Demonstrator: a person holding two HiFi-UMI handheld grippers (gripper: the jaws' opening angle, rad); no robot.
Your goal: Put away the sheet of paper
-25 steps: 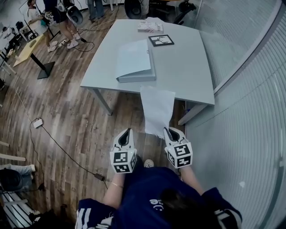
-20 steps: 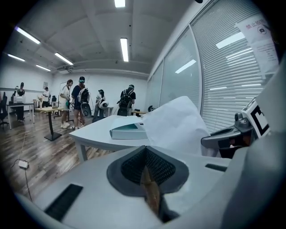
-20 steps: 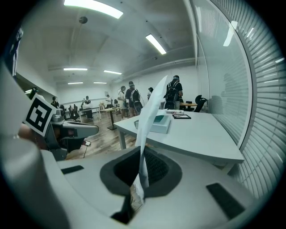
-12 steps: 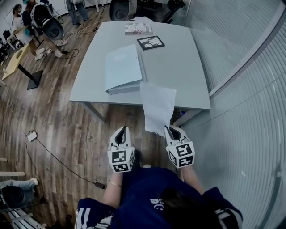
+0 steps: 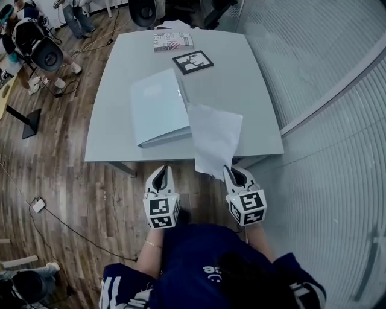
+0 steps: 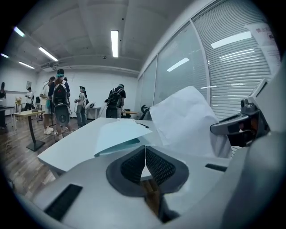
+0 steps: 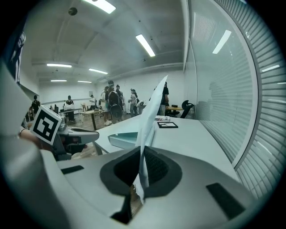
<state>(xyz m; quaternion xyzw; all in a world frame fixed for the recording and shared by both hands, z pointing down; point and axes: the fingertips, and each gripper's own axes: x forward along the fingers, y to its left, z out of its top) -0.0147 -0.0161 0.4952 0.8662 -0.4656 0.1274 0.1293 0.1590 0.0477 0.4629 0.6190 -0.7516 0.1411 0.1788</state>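
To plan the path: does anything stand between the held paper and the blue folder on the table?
Nothing visible does. The paper, clamped in the right gripper, reaches over the table's near edge, just right of the folder, whose cover looks closed.

We cannot read the print on the thin booklet (image 5: 172, 41) at the far end of the pale grey table (image 5: 253, 84); the white paper sheet (image 5: 214, 136) hides part of its near edge, and bystanders (image 5: 78, 15) are cropped above.

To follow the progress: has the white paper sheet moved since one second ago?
Yes: the white paper sheet has come forward, over the near edge of the grey table.
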